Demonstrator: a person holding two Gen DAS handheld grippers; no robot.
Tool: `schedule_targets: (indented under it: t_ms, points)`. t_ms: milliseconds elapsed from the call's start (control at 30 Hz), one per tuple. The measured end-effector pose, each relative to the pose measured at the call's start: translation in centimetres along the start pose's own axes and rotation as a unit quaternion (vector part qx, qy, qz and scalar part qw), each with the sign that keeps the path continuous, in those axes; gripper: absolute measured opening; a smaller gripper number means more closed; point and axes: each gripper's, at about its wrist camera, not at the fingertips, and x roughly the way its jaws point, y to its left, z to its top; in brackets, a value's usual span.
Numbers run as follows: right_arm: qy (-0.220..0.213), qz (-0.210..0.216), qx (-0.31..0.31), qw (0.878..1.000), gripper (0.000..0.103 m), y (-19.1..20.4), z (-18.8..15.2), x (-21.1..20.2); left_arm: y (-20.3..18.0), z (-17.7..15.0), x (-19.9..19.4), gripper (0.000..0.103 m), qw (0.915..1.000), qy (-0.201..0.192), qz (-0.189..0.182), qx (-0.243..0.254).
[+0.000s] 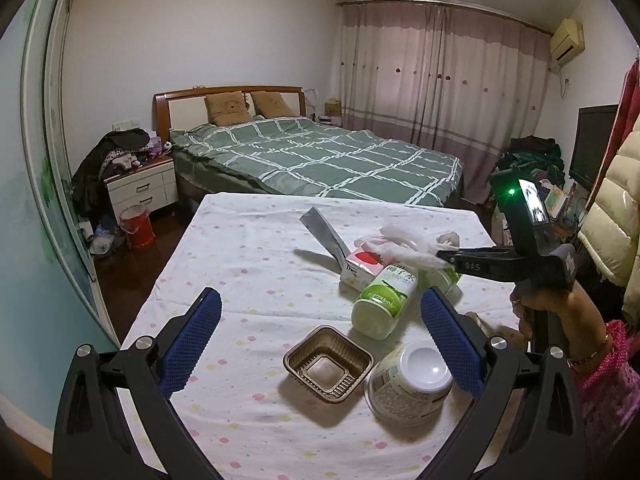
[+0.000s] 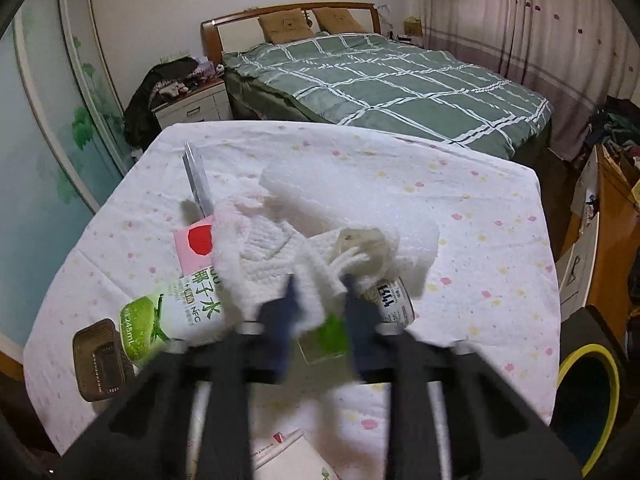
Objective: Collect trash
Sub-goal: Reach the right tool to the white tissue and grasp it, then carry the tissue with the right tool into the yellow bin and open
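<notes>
Right gripper clamped on crumpled white wrap above the bottles on the table; left gripper apart, empty; wrap looks light, soft, best pinched at a bunched fold.

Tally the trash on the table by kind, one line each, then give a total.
Green-and-white drink bottles: 3
Brown plastic tray: 1
Pink carton with its flap open: 1
White foam wrap, in the right gripper: 1
Total: 6
</notes>
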Motion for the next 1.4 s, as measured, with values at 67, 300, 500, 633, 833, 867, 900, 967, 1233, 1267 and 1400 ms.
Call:
schedule_targets:
  t_ms: [67, 300, 500, 633, 833, 867, 900, 967, 1233, 1267, 1400]
  points:
    - [-0.011, 0.003, -0.003, 1.0, 0.005, 0.3, 0.1, -0.5, 0.1, -0.1, 0.2, 0.098, 1.0, 0.001, -0.001, -0.001]
    - [-0.044, 0.039, -0.003, 0.998, 0.004, 1.0, 1.9, -3.7, 0.1, -0.4, 0.3, 0.098, 1.0, 0.002, 0.001, -0.001]
    - [-0.083, 0.076, 0.002, 0.994, 0.004, 1.5, 4.9, -7.7, 0.2, -0.5, 0.4, 0.098, 1.0, 0.001, -0.001, -0.001]
    - [-0.104, 0.091, 0.006, 0.99, 0.004, 1.9, 6.6, -10.2, 0.1, -0.6, 0.2, 0.098, 1.0, -0.001, -0.004, 0.002]
    - [-0.145, 0.098, 0.003, 0.985, 0.004, 1.7, 7.4, -14.4, 0.0, -0.7, -0.1, 0.098, 1.0, -0.002, -0.005, 0.006]
    - [-0.151, 0.097, 0.004, 0.984, 0.004, 1.4, 7.3, -15.1, 0.0, -0.7, 0.0, 0.098, 1.0, -0.001, -0.005, 0.006]
    - [-0.158, 0.094, 0.006, 0.983, 0.004, 1.0, 7.1, -15.9, -0.2, -0.8, -0.1, 0.098, 1.0, 0.0, -0.006, 0.007]
    - [-0.171, 0.089, 0.013, 0.981, 0.004, -0.2, 6.5, -17.5, -0.3, -0.8, 0.0, 0.098, 0.9999, 0.001, -0.008, 0.008]
    - [-0.201, 0.028, 0.043, 0.978, 0.004, -6.2, 2.5, -22.9, -2.0, -0.9, -0.1, 0.098, 0.9995, 0.006, -0.024, 0.022]
    - [-0.203, 0.013, 0.051, 0.978, 0.004, -7.4, 1.6, -23.6, -2.3, -1.0, -0.1, 0.098, 0.9994, 0.007, -0.026, 0.024]
    - [-0.2, -0.046, 0.077, 0.976, 0.004, -11.3, -1.6, -25.2, -3.6, -1.0, -0.1, 0.098, 0.9986, 0.008, -0.036, 0.037]
